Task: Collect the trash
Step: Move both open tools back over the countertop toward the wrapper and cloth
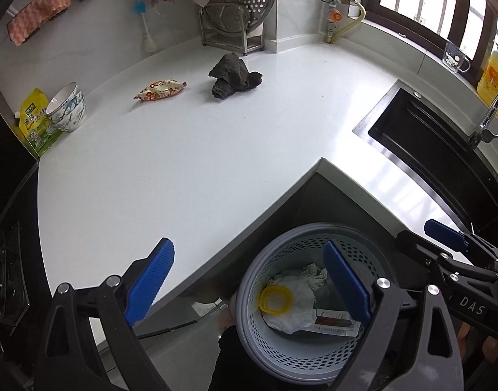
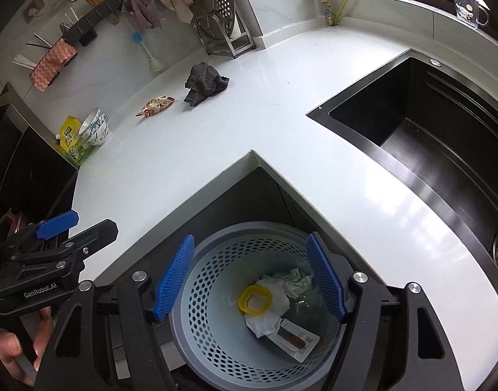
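— Where is the trash?
— In the bin (image 2: 236, 296): white paper (image 2: 268, 293), a yellow ring (image 2: 254, 299). A snack bag (image 1: 160, 89) lies on the bench (image 1: 190, 150), far behind the bin.
— And the tools?
— Left tool (image 1: 249, 280) and right tool (image 2: 250, 280) hang wide over the bin, holding nothing.

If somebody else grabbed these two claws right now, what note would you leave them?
Left claw: open, empty, over the counter edge and bin.
Right claw: open, empty, above the bin.
Trash bin: on the floor in the counter's corner notch; it holds crumpled tissue, a yellow ring lid and a flat printed packet.
Done: those pieces are binned.
Left: the snack wrapper lies on the counter beside a dark rag. The wrapper is likely next; whether the rag counts as trash is unclear.
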A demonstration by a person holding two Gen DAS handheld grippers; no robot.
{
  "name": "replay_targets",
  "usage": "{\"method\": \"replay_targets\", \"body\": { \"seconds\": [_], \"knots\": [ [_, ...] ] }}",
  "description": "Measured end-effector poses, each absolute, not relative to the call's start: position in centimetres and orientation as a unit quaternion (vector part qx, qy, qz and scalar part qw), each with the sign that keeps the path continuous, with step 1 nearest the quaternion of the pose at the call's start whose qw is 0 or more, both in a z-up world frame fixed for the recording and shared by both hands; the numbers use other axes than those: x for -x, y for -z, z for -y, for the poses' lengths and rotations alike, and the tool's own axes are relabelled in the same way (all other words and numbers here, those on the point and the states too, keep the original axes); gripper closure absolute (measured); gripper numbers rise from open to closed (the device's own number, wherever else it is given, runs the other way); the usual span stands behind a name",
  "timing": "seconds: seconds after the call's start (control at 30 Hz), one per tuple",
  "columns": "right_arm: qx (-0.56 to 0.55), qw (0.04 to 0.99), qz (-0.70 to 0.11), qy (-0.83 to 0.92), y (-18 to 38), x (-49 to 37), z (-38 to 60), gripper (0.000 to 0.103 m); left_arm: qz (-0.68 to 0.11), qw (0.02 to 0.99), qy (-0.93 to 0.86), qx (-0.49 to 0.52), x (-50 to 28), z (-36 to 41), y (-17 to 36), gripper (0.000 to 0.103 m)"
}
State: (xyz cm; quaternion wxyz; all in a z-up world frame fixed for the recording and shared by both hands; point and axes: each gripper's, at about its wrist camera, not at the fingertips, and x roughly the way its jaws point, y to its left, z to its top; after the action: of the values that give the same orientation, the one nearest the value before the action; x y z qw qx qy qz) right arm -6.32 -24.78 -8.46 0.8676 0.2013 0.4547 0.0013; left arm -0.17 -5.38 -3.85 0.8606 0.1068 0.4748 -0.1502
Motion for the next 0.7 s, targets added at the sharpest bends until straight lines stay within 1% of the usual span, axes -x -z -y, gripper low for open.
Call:
{"method": "replay_targets", "body": {
  "seconds": [0.2, 0.7],
  "knots": [
    [-0.195, 0.872, -0.449, -0.011, 7.6, 3.2, 23.5, 0.031, -0.467, 0.870, 0.132, -0.090, -2.5, 3.0, 2.9, 0.009],
    [-0.205, 0.874, -0.441, -0.010, 6.2, -6.8, 20.0, 0.030, -0.452, 0.882, 0.115, -0.067, -13.2, -2.0, 1.1, 0.007]
  ]
}}
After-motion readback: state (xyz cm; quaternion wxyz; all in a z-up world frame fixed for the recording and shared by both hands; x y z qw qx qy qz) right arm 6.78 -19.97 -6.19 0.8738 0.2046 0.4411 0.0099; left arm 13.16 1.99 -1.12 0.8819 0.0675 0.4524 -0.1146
